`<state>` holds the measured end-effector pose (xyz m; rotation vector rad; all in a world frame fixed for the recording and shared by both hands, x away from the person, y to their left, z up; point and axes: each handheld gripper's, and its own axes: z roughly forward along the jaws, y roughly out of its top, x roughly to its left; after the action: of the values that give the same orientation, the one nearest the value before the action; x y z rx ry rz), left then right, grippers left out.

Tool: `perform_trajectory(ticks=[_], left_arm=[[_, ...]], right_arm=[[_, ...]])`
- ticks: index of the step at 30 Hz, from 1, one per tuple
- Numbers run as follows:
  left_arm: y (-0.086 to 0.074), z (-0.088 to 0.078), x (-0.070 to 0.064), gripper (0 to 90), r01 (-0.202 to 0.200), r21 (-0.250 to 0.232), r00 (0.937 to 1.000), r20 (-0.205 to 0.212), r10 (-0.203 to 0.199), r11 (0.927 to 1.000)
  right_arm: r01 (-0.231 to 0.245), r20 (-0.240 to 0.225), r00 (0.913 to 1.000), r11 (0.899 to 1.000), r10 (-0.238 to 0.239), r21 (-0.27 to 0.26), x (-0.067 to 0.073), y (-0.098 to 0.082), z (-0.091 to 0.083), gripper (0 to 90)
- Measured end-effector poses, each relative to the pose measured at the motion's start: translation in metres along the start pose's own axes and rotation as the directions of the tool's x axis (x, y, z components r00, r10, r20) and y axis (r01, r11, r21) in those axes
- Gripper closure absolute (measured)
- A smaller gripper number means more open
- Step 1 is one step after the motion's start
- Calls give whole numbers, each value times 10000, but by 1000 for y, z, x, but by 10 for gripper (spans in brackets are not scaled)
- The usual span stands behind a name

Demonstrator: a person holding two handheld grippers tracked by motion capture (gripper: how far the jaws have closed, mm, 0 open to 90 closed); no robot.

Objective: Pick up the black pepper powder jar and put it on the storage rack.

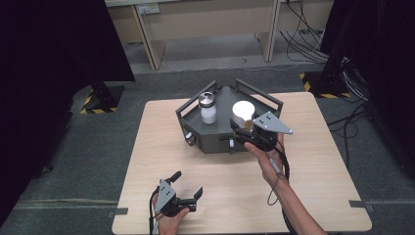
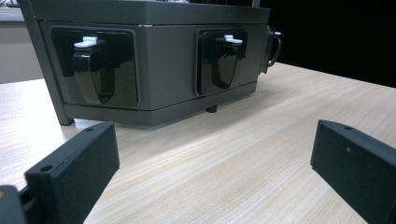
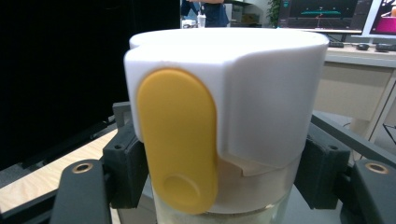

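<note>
Your right gripper [image 1: 243, 128] is clamped low on the neck of the white-lidded jar [image 1: 242, 114], jaws below the lid with its yellow oval tab [image 3: 180, 140], a hold that looks chosen so the wide lid sits on the jaws and can't slide down through them. The jar stands at the near right corner of the grey railed tray [image 1: 186, 117], which also carries a small white bottle with a metal cap [image 1: 208, 107] on its left side. Your left gripper [image 1: 187, 185] rests low by the table's [image 1: 313, 196] front edge, jaws apart and empty, facing the tray's front wall with its two dark latches [image 2: 98, 70], seemingly waiting its turn.
</note>
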<state>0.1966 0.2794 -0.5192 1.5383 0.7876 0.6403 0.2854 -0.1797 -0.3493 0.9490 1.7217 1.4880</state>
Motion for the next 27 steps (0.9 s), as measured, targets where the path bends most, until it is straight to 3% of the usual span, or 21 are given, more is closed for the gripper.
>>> perform_trajectory(ticks=[27], left_arm=[[0,0,1,5,-39,18,10000,-14,39,10000]], right_arm=[[-48,811,9967,9997,28,246,-8,12,49,304]])
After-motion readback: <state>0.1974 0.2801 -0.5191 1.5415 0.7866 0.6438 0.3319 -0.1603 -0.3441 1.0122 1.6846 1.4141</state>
